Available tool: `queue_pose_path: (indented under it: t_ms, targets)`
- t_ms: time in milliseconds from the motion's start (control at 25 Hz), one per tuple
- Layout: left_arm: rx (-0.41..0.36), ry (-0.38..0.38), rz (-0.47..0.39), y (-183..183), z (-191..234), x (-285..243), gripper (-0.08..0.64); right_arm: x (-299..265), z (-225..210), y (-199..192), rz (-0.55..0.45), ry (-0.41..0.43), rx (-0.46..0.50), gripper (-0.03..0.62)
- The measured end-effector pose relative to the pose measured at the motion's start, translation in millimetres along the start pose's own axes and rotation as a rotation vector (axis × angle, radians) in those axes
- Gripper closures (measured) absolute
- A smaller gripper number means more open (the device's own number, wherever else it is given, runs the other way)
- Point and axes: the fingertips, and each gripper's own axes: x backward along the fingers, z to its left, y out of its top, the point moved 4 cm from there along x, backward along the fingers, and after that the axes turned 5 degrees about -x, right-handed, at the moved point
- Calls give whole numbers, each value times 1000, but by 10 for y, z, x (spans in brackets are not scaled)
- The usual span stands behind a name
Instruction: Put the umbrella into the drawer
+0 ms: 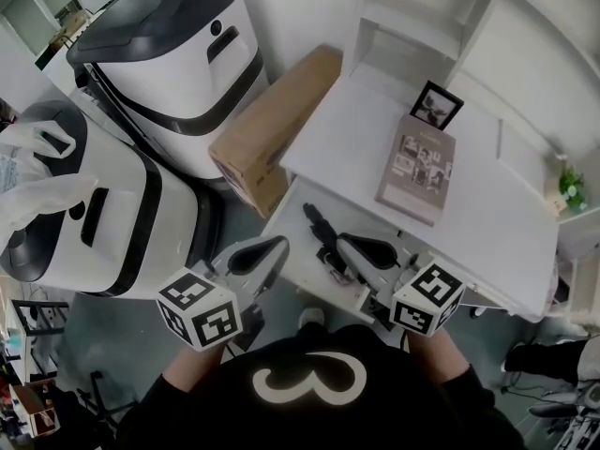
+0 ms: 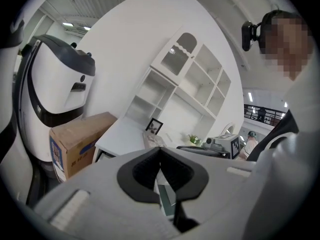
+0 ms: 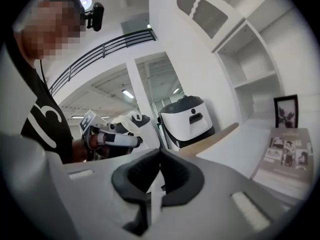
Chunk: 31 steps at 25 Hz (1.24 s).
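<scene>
A dark, slim thing that looks like the folded umbrella [image 1: 322, 231] lies on a white surface just below the white desk's [image 1: 487, 232] front edge, seemingly an open drawer; I cannot tell for sure. My left gripper [image 1: 279, 244] [image 2: 160, 149] is held up in front of my chest, left of the umbrella, with its pads together and nothing between them. My right gripper [image 1: 344, 240] [image 3: 160, 152] hovers just right of the umbrella, also shut and empty. Each gripper view shows the other gripper across from it.
On the desk lie a book [image 1: 417, 167] and a standing photo frame [image 1: 436, 106]. A cardboard box [image 1: 272, 129] leans at the desk's left end. Two white and black machines [image 1: 178, 54] [image 1: 103, 214] stand at the left. A white shelf unit [image 1: 412, 17] rises behind the desk.
</scene>
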Motion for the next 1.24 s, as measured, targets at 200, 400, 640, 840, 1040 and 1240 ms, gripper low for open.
queue_pose_path:
  t_ms: [200, 400, 640, 840, 1040, 1240]
  targets:
    - [-53, 2, -14, 102, -117, -10, 552, 150, 17, 94, -89, 9, -26, 589]
    - [-43, -30, -31, 112, -176, -52, 552, 216, 3, 108, -86, -9, -2, 589]
    - [-46, -38, -31, 106, -198, -83, 552, 234, 10, 71, -85, -19, -7, 589]
    - [-55, -32, -30, 111, -194, -113, 552, 220, -31, 37, -72, -25, 1, 589]
    - [-60, -29, -17, 50, -159, -162, 552, 213, -54, -14, -59, -30, 1, 590]
    - [-65, -26, -8, 65, -126, -195, 552, 177, -61, -30, -55, -31, -6, 589]
